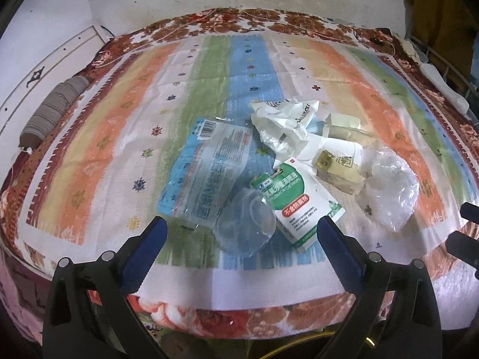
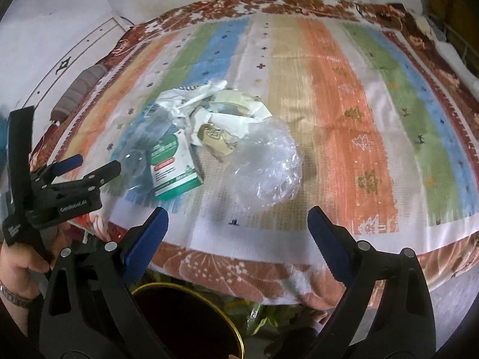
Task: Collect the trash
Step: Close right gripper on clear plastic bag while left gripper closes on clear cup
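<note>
Left wrist view: trash is heaped mid-desk [image 1: 89,137] — blue wrapper [image 1: 206,167], clear cup [image 1: 245,224], green-white box [image 1: 299,206], crumpled clear bag [image 1: 389,191]. The cup could be crushed or the bag slip, both being thin and slick. Left gripper [image 1: 239,233] and right gripper [image 2: 236,224] are both spread wide, empty, touching nothing.

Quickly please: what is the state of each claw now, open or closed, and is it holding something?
Left claw: open, holding nothing, hovering before the clear plastic cup.
Right claw: open, holding nothing, facing the crumpled clear bag.
</note>
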The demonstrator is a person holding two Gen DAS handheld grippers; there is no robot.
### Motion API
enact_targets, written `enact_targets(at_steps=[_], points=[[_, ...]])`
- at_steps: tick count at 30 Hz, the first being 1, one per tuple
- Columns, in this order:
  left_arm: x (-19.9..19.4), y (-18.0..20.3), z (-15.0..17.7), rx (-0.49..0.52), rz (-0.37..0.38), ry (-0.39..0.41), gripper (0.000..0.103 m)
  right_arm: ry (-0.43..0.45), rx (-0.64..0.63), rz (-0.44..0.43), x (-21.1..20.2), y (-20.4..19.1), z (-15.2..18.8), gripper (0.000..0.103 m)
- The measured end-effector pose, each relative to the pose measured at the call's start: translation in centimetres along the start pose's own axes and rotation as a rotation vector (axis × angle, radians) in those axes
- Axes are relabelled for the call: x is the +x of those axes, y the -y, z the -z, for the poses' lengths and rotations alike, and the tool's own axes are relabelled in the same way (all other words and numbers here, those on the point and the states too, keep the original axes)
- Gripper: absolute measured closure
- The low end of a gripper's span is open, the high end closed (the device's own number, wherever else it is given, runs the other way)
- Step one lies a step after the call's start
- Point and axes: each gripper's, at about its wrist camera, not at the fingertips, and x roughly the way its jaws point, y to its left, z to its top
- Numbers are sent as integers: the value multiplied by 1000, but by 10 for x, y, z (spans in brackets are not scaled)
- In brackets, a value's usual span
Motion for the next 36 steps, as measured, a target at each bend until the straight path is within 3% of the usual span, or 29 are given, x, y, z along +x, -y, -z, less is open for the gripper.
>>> enact_targets(at_steps=[7, 14, 21, 26, 28, 30, 36], points=[[24, -1, -7, -1, -7, -56, 16, -51, 5, 20, 38, 14, -20, 19], [44, 4, -11, 28, -13, -105, 27, -84, 2, 79, 66, 16, -32, 35], [55, 14, -15, 77, -13, -138, 34, -96, -25, 75, 80, 12, -40, 41], [65, 17, -15, 92, 1, -179, 49, -120, -42, 61, 88, 9, -40, 47], [67, 16, -15, 75, 42, -191, 53, -127, -47, 64, 89, 9, -39, 51], [68, 15, -14, 83, 17, -190, 63, -138, -51, 71, 92, 9, -38, 59], [65, 11, -11, 69, 38, -190, 63, -141, -57, 81, 88, 9, -36, 69]])
